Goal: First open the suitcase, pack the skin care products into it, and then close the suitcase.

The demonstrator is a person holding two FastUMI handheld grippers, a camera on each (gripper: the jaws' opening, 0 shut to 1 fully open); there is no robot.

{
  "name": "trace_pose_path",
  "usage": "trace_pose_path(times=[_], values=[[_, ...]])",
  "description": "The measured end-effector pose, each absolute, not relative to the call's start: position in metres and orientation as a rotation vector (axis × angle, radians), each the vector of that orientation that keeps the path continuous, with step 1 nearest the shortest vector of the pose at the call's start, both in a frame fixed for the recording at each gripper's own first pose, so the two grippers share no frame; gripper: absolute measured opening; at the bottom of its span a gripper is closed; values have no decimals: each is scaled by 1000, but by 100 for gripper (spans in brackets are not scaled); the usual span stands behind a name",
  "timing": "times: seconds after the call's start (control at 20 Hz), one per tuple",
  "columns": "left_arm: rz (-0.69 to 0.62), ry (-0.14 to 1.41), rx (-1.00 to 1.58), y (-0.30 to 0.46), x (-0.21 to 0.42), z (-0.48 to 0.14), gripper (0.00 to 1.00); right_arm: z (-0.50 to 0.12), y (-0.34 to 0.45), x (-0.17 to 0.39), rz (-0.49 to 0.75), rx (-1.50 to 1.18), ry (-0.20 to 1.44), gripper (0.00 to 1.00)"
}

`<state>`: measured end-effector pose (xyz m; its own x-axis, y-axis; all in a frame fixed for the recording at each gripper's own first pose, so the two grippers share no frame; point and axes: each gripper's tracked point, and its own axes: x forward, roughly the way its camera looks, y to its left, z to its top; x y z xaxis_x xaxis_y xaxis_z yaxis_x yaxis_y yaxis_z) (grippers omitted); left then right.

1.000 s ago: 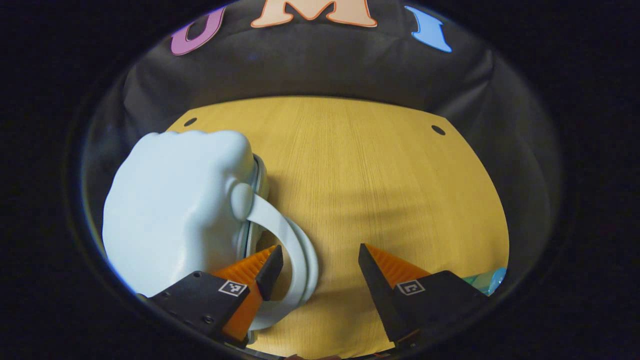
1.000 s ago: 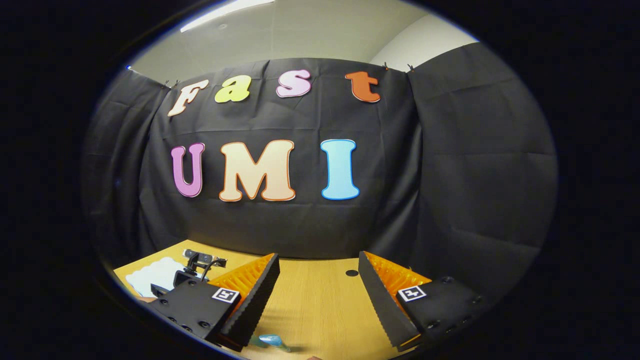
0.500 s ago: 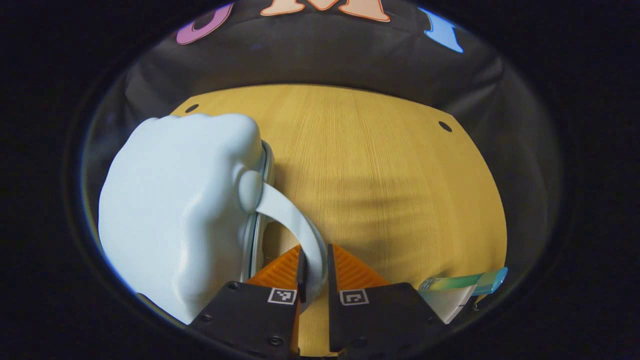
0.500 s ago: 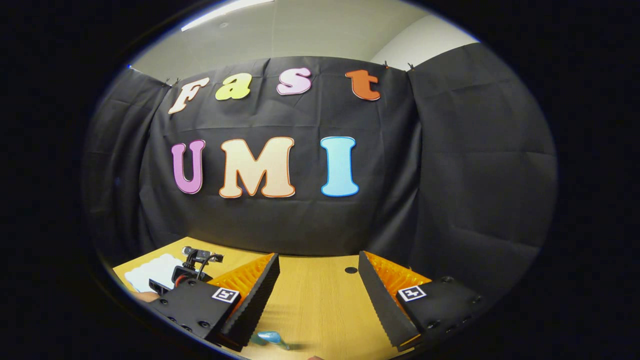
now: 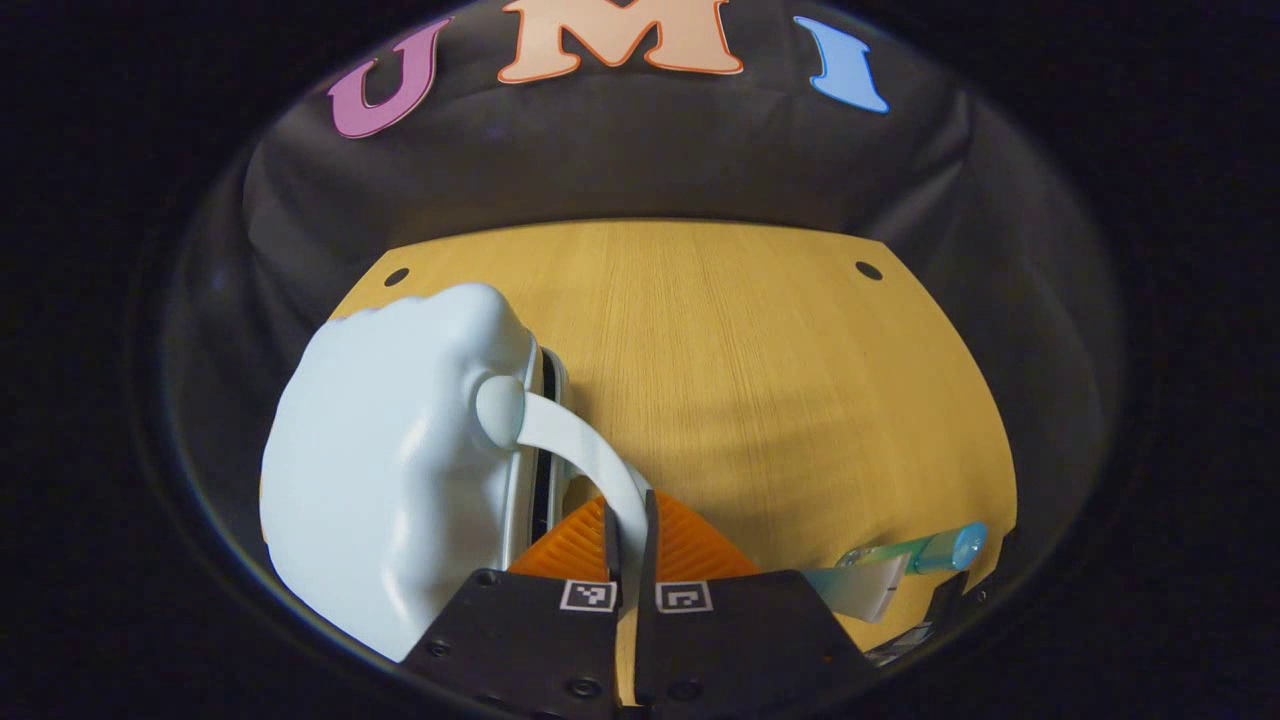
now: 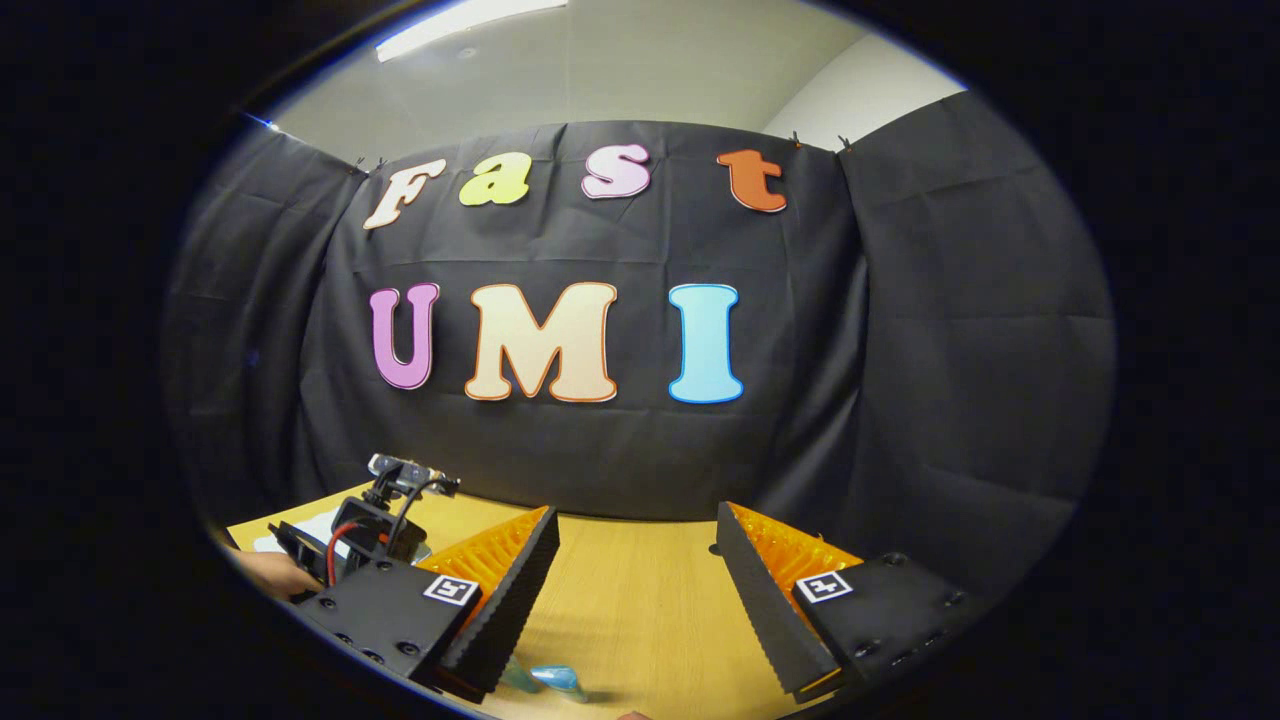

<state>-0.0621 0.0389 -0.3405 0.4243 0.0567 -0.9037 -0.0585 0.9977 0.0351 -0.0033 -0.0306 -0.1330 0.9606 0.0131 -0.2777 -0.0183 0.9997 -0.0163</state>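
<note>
The suitcase (image 5: 390, 470) is a pale, glossy ice blue all over, its curved handle (image 5: 590, 460) the same shade, with a lighter whitish rim and a dark line along the seam. The table (image 5: 760, 370) is honey-yellow wood with fine straight grain and small black round holes near its far corners. The skin care tube (image 5: 900, 565) fades from translucent green to a sky-blue cap, its flat end white, and the gripper bodies are black with small black-and-white square markers.
</note>
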Motion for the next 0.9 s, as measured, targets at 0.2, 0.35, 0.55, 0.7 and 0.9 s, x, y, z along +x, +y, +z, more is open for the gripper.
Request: trace_pose_path(times=[0.2, 0.35, 0.55, 0.7, 0.9], values=[[59, 1075, 11, 50, -58, -297, 0, -136, -19, 0, 37, 3, 281, 99], [61, 1021, -14, 70, -48, -259, 0, -143, -1, 2, 56, 27, 289, 100], [84, 933, -20, 106, -38, -213, 0, -146, 27, 6, 92, 31, 288, 99], [102, 880, -12, 147, -33, -185, 0, -144, 49, 10, 112, 32, 279, 99], [137, 826, 37, 200, -31, -159, 0, -147, 75, 13, 123, 25, 281, 99]])
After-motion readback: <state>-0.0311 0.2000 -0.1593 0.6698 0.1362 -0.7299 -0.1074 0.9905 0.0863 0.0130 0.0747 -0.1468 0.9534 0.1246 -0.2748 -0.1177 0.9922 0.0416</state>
